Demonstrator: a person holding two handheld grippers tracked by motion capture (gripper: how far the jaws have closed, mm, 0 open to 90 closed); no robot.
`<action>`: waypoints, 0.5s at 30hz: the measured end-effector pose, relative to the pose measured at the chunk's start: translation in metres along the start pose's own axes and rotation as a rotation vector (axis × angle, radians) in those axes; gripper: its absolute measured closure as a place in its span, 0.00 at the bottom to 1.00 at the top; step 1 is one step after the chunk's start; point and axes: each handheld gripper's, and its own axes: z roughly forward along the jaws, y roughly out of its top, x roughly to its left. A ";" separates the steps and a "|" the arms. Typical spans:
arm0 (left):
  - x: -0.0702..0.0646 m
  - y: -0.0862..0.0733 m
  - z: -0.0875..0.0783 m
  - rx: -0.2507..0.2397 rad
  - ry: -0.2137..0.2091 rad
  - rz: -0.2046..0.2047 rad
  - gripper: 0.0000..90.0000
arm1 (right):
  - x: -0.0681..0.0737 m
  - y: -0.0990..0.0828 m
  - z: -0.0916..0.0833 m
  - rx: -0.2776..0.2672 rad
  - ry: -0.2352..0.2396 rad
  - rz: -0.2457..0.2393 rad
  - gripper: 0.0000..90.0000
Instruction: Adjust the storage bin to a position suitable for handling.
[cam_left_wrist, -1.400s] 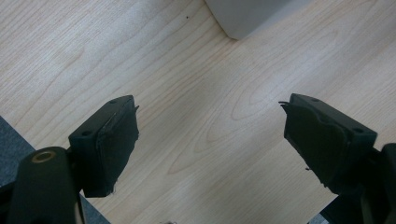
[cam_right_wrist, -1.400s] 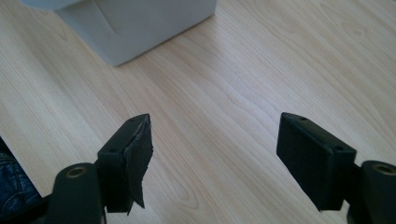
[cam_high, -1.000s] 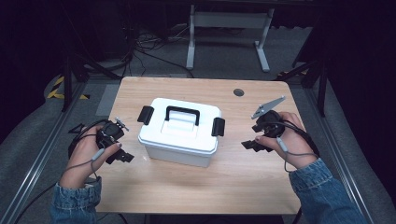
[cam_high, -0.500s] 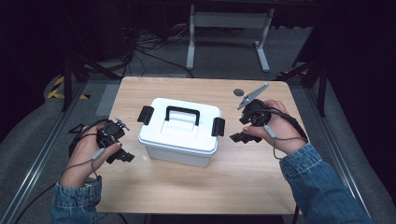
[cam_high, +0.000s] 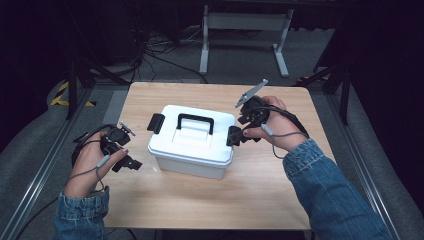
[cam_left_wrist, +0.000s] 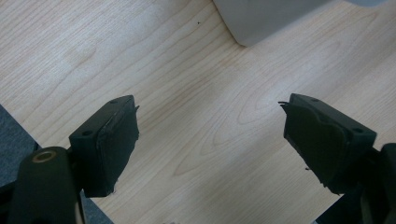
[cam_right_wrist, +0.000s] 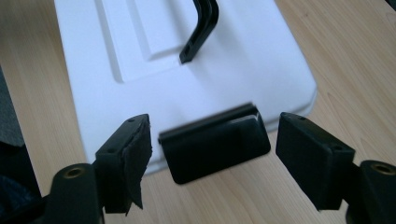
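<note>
right jaws: right gripper (cam_right_wrist: 212, 144) wide, just been closing a little; black plastic side latch (cam_right_wrist: 215, 147) between them, pads not on it.
left jaws: left gripper (cam_left_wrist: 210, 140) wide, empty over light wooden tabletop (cam_left_wrist: 187, 93).
box: white plastic lidded box (cam_high: 192, 140), mid-tabletop, black carry handle (cam_high: 194, 121).
risk: pads may slip off the latch; unbraced box could skid.

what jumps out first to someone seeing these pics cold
A white lidded box with a black handle sits mid-table. The right tongs stand open around the black latch at the box's right end, pads not yet touching it. The left tongs hang open over bare wood left of the box.
</note>
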 end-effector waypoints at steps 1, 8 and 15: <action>0.000 0.000 0.000 0.003 0.003 0.004 0.21 | 0.000 0.003 0.002 -0.009 0.002 0.006 0.34; 0.002 -0.001 0.002 0.013 0.023 -0.013 0.24 | -0.005 0.017 0.021 -0.036 0.054 0.019 0.46; 0.004 -0.001 0.002 0.007 0.019 -0.019 0.23 | -0.011 0.027 0.034 -0.049 0.060 0.045 0.51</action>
